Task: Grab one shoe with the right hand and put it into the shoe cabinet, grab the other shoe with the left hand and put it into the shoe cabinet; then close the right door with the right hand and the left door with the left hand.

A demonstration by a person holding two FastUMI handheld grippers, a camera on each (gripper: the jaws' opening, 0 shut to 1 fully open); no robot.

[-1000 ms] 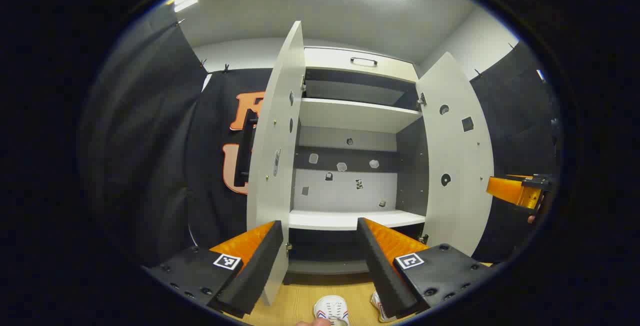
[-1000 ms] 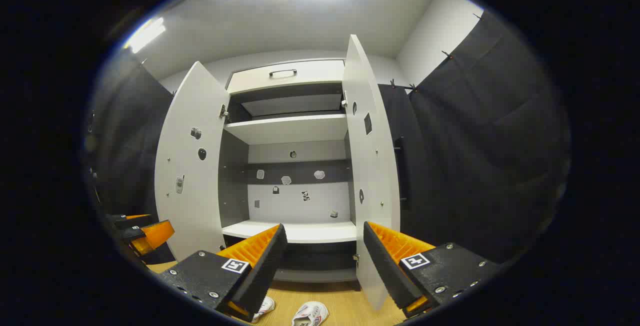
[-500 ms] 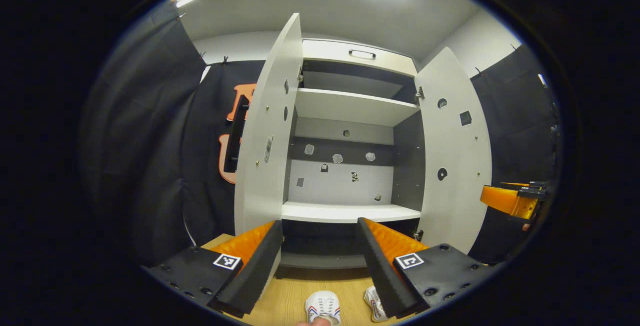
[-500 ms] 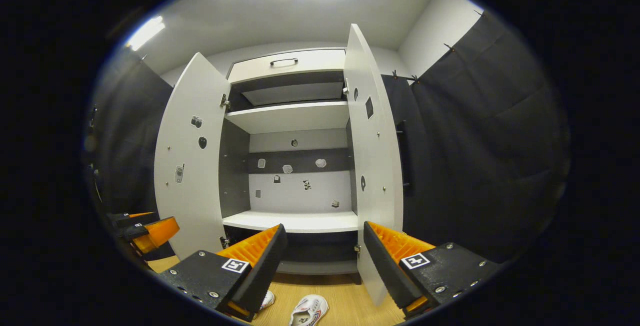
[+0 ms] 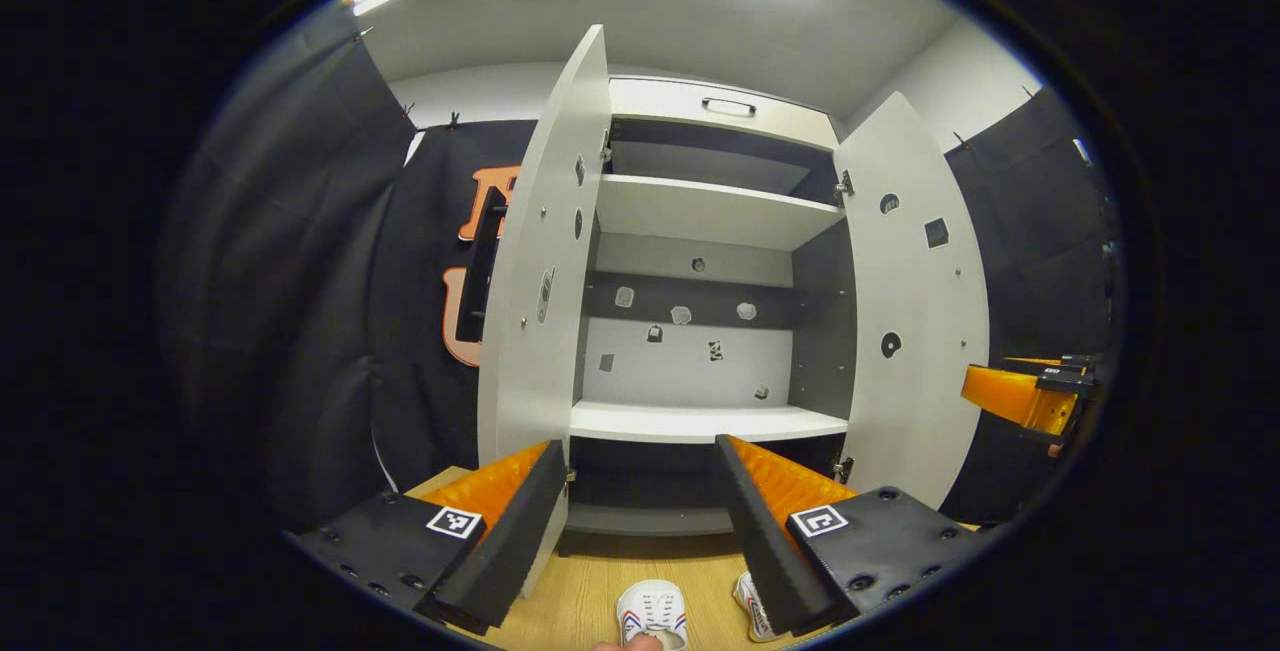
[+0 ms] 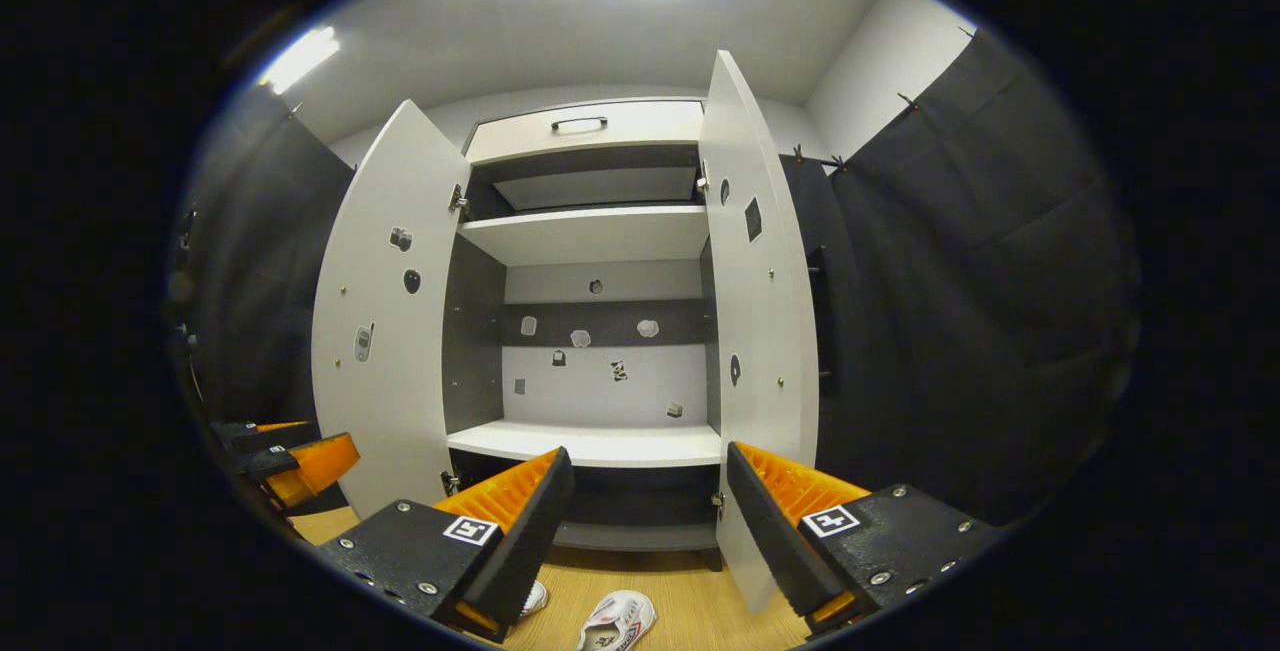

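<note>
Grippers: left gripper [image 5: 640, 511] and right gripper [image 6: 645, 521] both spread wide, holding and touching nothing. Two white shoes lie side by side on the wooden floor [image 6: 690, 601] before the shoe cabinet [image 6: 590, 441], one shoe [image 6: 615, 621] between the right gripper's fingers, the other shoe [image 6: 533, 599] partly hidden behind its left finger. Left door [image 5: 540, 261] and right door [image 6: 760, 311] stand open; the shelves between them are bare.

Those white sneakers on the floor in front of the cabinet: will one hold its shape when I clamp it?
Probably only partly. The white sneaker looks like soft fabric, so its upper may squash. It seems light. Lying flat on the wooden floor, it shouldn't roll.
</note>
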